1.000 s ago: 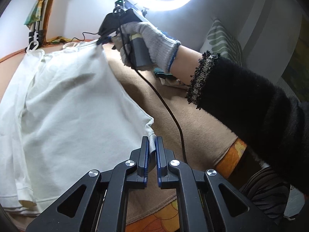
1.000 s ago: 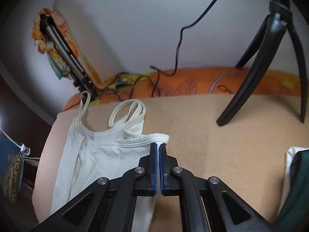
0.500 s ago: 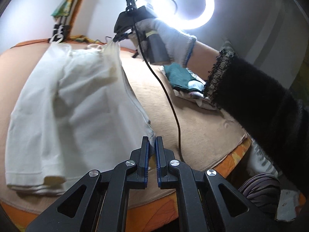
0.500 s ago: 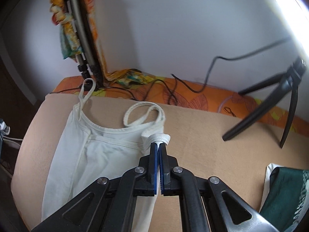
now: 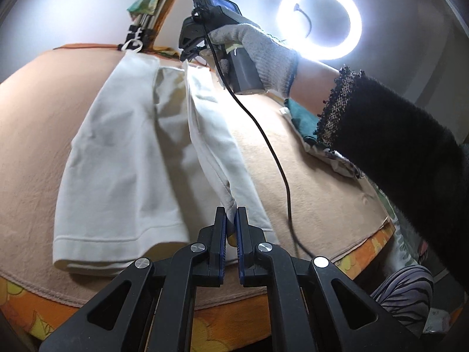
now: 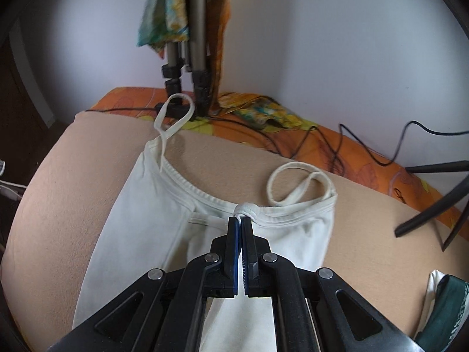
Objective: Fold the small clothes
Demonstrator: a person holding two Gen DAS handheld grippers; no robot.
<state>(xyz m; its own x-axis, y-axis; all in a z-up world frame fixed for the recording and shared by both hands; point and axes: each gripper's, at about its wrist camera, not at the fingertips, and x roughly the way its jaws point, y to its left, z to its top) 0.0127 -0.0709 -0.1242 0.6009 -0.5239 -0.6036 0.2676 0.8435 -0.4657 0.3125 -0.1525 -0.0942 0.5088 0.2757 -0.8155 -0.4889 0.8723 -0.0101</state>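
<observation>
A white strappy top (image 5: pixel 123 158) lies on the tan blanket (image 5: pixel 32 135). My left gripper (image 5: pixel 230 214) is shut on its hem corner and holds the right side lifted over the body. At the far end, a gloved hand carries my right gripper (image 5: pixel 187 55), pinching the top's neckline. In the right wrist view the right gripper (image 6: pixel 241 223) is shut on a bunched bit of the neck edge (image 6: pixel 247 209). The top (image 6: pixel 146 220) lies partly doubled beneath it. One strap loop (image 6: pixel 296 183) lies to the right, another strap loop (image 6: pixel 174 114) far left.
A ring light (image 5: pixel 319 20) glares behind the gloved hand. Folded green and white clothes (image 5: pixel 304 120) sit to the right, also seen as a pile (image 6: pixel 442 305). Tripod legs (image 6: pixel 433 202), cables (image 6: pixel 322 143) and a stand (image 6: pixel 190 58) with a scarf crowd the blanket's far edge.
Both grippers have carried the top's right edge leftward over its body, so the garment now lies narrower and partly doubled. Both stayed shut on the cloth.
</observation>
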